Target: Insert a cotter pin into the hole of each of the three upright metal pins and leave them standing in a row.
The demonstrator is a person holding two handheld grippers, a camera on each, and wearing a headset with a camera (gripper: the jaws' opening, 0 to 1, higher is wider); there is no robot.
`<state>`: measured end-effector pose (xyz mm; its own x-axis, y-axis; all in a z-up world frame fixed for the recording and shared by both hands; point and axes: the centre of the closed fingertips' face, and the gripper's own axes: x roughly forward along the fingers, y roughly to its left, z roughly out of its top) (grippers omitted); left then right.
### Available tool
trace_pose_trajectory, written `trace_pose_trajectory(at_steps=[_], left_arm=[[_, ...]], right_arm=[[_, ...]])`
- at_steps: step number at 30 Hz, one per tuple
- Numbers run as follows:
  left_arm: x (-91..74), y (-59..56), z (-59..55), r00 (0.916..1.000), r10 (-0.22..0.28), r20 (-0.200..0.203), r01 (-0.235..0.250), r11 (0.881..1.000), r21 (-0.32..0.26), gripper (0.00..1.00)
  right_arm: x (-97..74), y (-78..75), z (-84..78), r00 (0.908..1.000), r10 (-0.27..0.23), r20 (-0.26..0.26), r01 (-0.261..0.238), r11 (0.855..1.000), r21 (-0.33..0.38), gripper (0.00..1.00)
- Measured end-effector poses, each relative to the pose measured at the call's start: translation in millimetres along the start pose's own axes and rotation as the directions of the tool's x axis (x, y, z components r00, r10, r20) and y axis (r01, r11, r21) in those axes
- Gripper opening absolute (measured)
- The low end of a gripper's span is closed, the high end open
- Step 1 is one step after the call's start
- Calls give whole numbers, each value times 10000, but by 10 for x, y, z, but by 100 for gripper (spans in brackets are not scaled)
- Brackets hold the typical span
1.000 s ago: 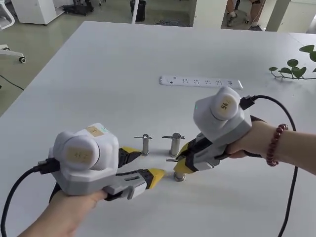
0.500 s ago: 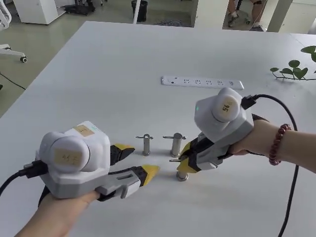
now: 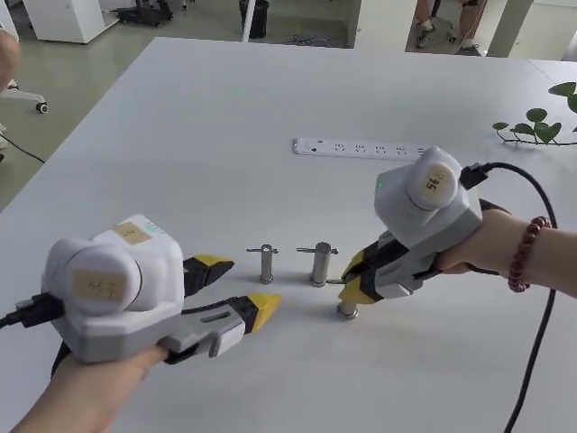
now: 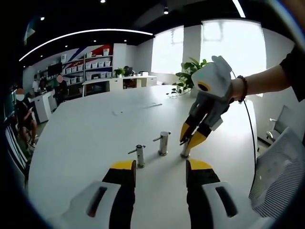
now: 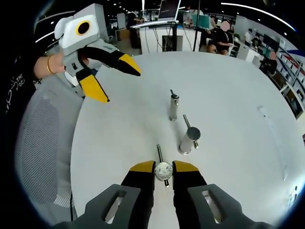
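Metal pins (image 3: 320, 263), three in number, stand upright in a rough row on the white bench (image 3: 225, 135). The left pin (image 3: 266, 262) and the middle pin each carry a cotter pin (image 3: 261, 250) crosswise near the top. The right-hand pin (image 3: 347, 309) sits slightly nearer the person. The right tongs (image 5: 163, 168) are pinching its head, and its cotter pin (image 5: 158, 151) juts out beside the yellow tips. The left tongs (image 4: 161, 165) are spread, held above the bench near the left pin and touching nothing. A power strip (image 3: 365, 149) lies beyond.
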<state>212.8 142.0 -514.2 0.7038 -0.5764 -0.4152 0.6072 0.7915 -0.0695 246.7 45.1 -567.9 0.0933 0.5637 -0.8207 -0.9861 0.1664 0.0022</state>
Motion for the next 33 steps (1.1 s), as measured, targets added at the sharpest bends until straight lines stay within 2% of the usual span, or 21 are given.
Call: trace_pose_trajectory(at_steps=[19, 25, 30, 33], left_arm=[[-75, -40, -35, 9996, -235, -169, 236, 9997, 88, 59], [-92, -45, -34, 9997, -223, -117, 223, 9997, 63, 62], [-85, -48, -89, 9994, -238, -249, 239, 9997, 34, 65], [-87, -53, -74, 9995, -266, -161, 266, 9996, 34, 66]], right_arm=[[-131, -249, -151, 9983, -529, -261, 534, 9984, 200, 8], [-151, -321, -182, 9980, -574, -248, 579, 9981, 218, 8], [-159, -387, -190, 9980, -603, -172, 608, 9978, 271, 8], [-155, -401, -196, 9983, -559, -161, 563, 9982, 230, 8]])
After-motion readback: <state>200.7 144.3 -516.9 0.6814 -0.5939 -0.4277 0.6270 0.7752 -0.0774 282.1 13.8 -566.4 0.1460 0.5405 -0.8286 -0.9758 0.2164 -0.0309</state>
